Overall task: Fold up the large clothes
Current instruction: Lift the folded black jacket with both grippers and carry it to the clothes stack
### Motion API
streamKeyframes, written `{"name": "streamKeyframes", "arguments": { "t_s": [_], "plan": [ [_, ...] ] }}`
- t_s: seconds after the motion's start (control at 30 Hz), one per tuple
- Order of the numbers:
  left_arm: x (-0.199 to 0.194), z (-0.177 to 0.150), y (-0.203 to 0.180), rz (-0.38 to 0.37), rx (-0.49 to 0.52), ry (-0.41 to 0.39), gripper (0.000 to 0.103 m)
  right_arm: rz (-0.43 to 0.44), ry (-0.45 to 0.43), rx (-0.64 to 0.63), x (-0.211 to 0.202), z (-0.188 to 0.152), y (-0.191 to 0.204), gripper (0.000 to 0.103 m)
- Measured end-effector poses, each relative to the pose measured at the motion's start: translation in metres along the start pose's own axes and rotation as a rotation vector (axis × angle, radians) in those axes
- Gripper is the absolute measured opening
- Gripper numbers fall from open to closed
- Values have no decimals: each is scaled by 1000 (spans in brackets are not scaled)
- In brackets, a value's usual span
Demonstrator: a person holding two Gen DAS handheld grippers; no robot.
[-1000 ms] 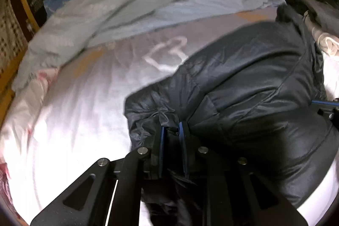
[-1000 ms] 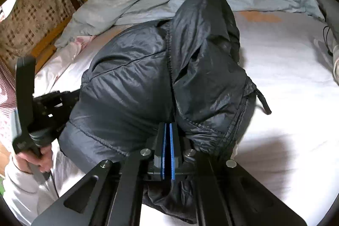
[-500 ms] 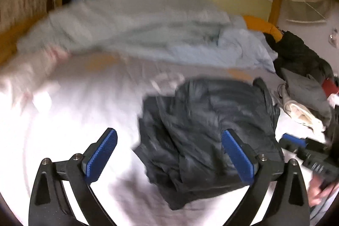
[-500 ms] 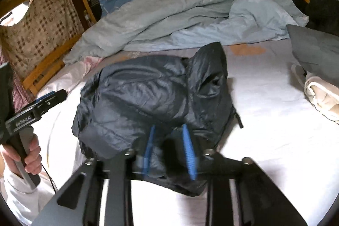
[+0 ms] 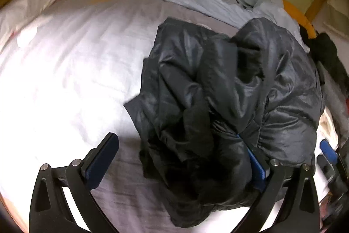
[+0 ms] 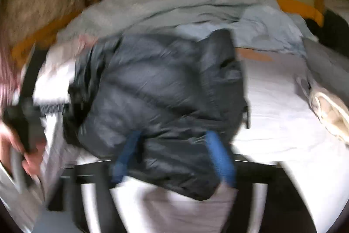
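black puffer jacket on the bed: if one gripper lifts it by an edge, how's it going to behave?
The jacket will likely flop and unfold: it lies in a loose, creased heap on the sheet. Its shiny shell suggests it may slip between the pads. Probably light for its bulk, since it looks puffy.

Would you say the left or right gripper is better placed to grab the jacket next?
Probably left: the left gripper is open and sharply seen straddling the jacket hem. The right gripper, also open, is motion-blurred.
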State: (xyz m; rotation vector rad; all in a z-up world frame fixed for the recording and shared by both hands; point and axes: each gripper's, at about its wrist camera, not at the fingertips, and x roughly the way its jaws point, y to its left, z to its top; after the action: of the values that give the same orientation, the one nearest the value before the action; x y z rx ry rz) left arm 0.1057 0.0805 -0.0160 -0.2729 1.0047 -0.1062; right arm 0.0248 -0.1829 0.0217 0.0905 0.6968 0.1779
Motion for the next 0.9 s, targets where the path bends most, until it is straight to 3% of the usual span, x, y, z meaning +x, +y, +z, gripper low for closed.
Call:
{"name": "streamKeyframes", "arguments": {
  "t_s": [0.07, 0.1, 0.17, 0.23, 0.4, 0.53, 0.6, 0.63, 0.67, 0.73, 0.8, 0.9],
  "plan": [
    [10, -1, -3, -20, -6, 50, 103, -34, -11, 105, -1, 4, -23, 85],
    [11, 1, -7, -4, 39, 70, 103, -29, 14, 157, 6, 4, -35, 86],
    [10, 5, -16, 38, 127, 57, 103, 3, 86, 258, 21, 0, -55, 86],
    [17, 3, -16, 48, 135, 55, 103, 38, 128, 338, 32, -6, -68, 86],
    [20, -3, -14, 43, 118, 11, 103, 73, 124, 174, 45, -11, -48, 87],
    [23, 0, -7, -52, 92, 46, 103, 214, 283, 372, 77, -18, -67, 88],
    [22, 1, -6, -78, 84, 64, 103, 217, 295, 338, 81, -14, -64, 88],
    [20, -1, -5, -88, 76, 64, 98, 220, 293, 313, 80, -13, -60, 84],
    [18, -2, -7, -102, 66, 60, 91, 257, 287, 310, 78, -13, -56, 65],
    [8, -6, -13, -148, 58, 59, 58, 233, 251, 295, 72, -8, -50, 55],
    [-7, -8, -31, -108, 159, 8, 45, 196, 199, 224, 61, -3, -40, 44],
    [-27, -11, -48, -120, 241, -61, 40, 106, 94, 90, 34, 5, -18, 41]
  ]
}}
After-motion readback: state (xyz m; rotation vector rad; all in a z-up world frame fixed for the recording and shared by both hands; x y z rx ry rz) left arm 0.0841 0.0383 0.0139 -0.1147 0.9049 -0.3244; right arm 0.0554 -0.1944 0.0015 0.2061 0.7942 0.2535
